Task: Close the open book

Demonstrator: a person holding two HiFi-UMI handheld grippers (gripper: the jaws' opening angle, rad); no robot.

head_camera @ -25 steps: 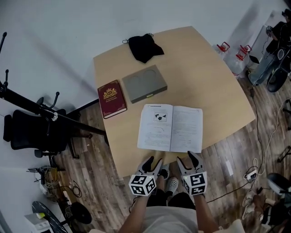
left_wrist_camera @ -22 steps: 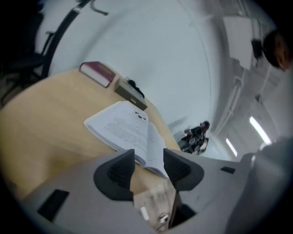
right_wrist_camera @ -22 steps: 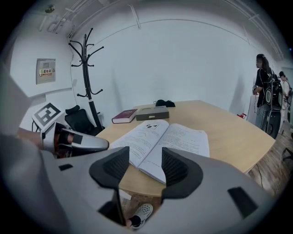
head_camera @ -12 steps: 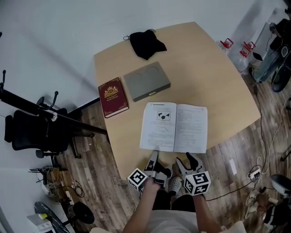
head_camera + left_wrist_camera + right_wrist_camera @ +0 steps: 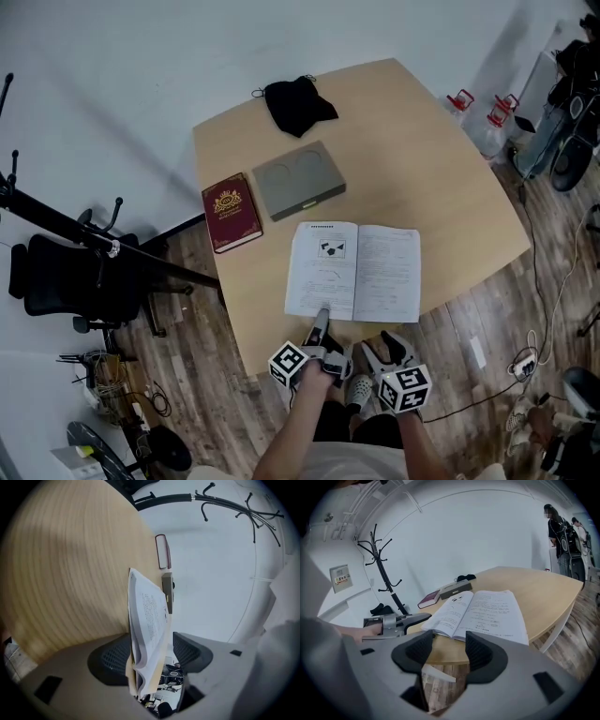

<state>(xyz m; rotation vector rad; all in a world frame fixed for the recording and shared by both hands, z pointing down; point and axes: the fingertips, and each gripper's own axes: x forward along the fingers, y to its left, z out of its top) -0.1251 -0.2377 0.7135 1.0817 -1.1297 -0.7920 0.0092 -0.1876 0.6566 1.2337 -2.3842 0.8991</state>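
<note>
Your light wooden table (image 5: 441,169) stands on a wood-plank floor (image 5: 197,347), a white wall (image 5: 112,84) beyond its far edge. A black office chair (image 5: 56,277) sits off its left edge.

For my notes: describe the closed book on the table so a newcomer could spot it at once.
Start at the light wooden table in the head view and go to its left edge. There, just left of the grey box and farther from the person than the open book, lies the closed book. It alone is dark red, with a gold emblem on its cover.
</note>
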